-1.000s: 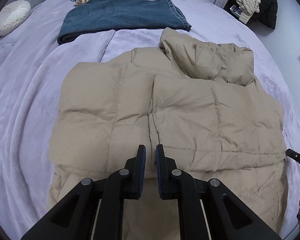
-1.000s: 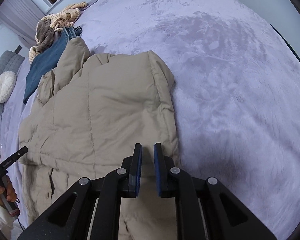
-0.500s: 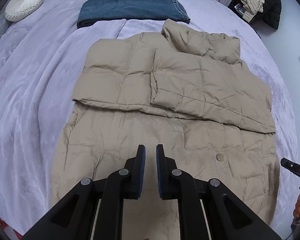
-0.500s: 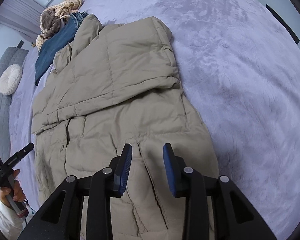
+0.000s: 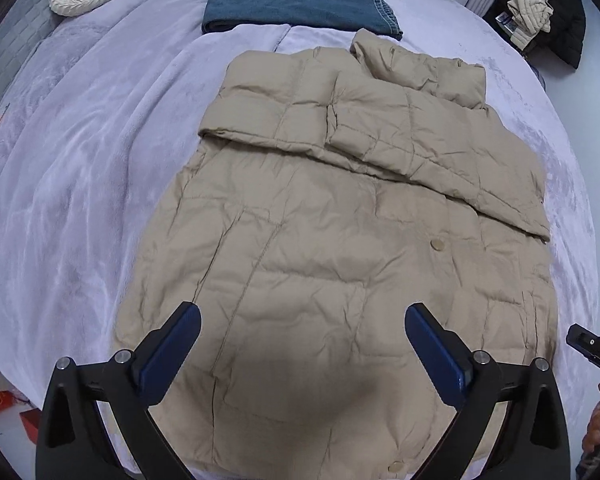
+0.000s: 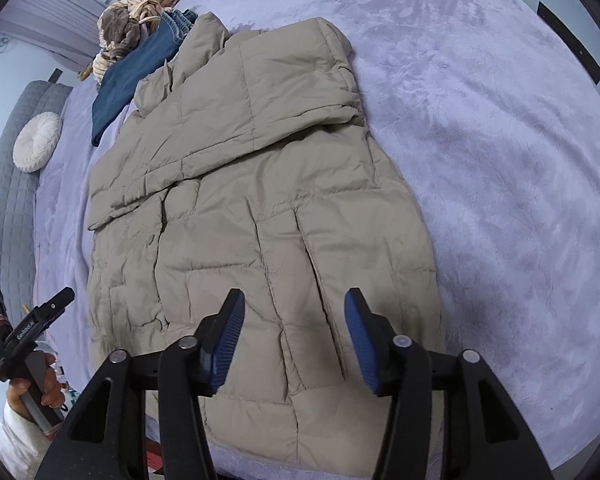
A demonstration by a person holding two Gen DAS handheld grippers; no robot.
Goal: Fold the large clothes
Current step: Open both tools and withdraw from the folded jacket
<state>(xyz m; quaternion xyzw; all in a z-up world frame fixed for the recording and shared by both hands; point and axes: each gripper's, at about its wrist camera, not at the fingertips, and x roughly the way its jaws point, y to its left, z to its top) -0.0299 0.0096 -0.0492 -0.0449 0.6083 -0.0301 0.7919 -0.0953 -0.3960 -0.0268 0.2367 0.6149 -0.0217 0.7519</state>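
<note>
Both tongs hang spread over the near hem of the beige puffer jacket [image 5: 320, 264], nothing between them: the left tongs [image 5: 302, 344] have just been opening to full width, the right tongs [image 6: 294, 338] partway. Lying flat on the lavender bed [image 5: 80, 168], the jacket has its sleeves folded across the chest, likely ready for a hem-to-collar fold. Folded jeans [image 5: 300, 10] sit beyond its collar.

Hidden and cut-off parts

I lose the coat's [image 5: 340, 240] near hem behind my fingers [image 5: 172, 348]; the hand [image 6: 40, 392] at the frame's edge is half cropped, and the clothes pile [image 6: 140, 12] is too tangled to identify.
</note>
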